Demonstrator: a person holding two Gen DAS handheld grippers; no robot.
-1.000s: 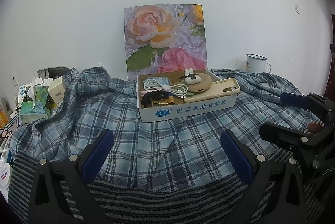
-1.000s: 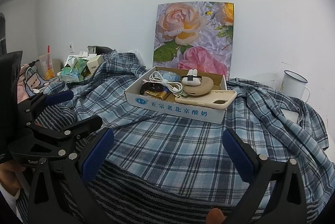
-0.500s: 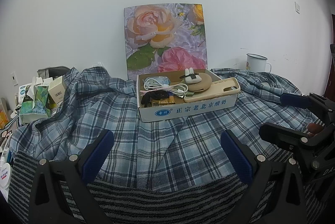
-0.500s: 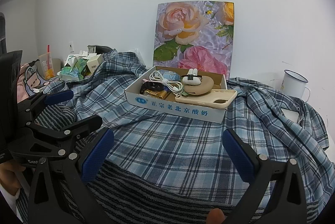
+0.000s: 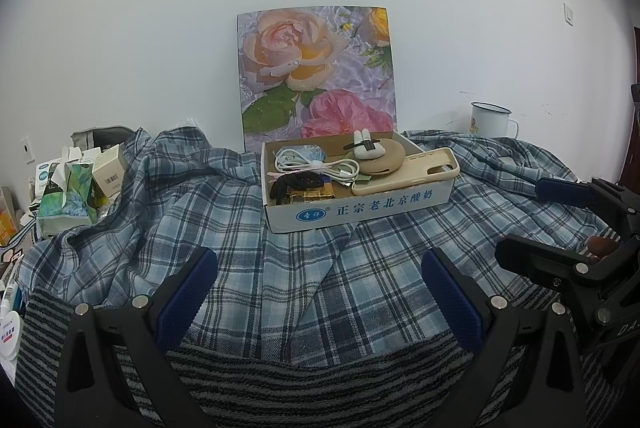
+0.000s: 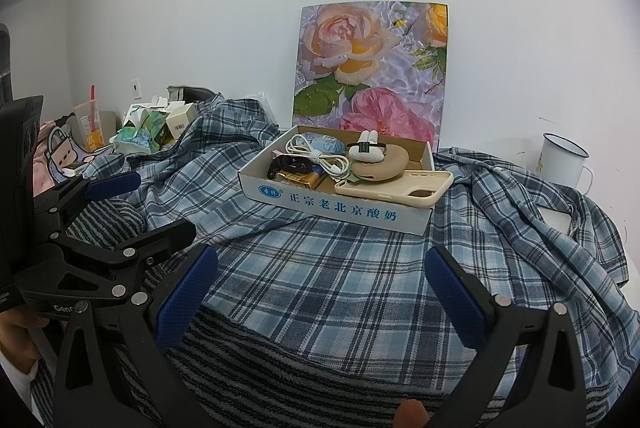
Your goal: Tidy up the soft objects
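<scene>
Plaid shirt (image 5: 256,268) is lying spread across the middle of both frames, long axis running left to right, crumpled at both ends, overlapping a striped towel (image 5: 312,384) at the lower edge. White cardboard box (image 5: 360,205) is sitting on the shirt at centre, long side facing the cameras. Left tongs (image 5: 320,292) and right tongs (image 6: 320,288) are hovering spread wide above the fabric, gripping nothing. Only the right view is showing the orange drink cup (image 6: 90,123), at left.
</scene>
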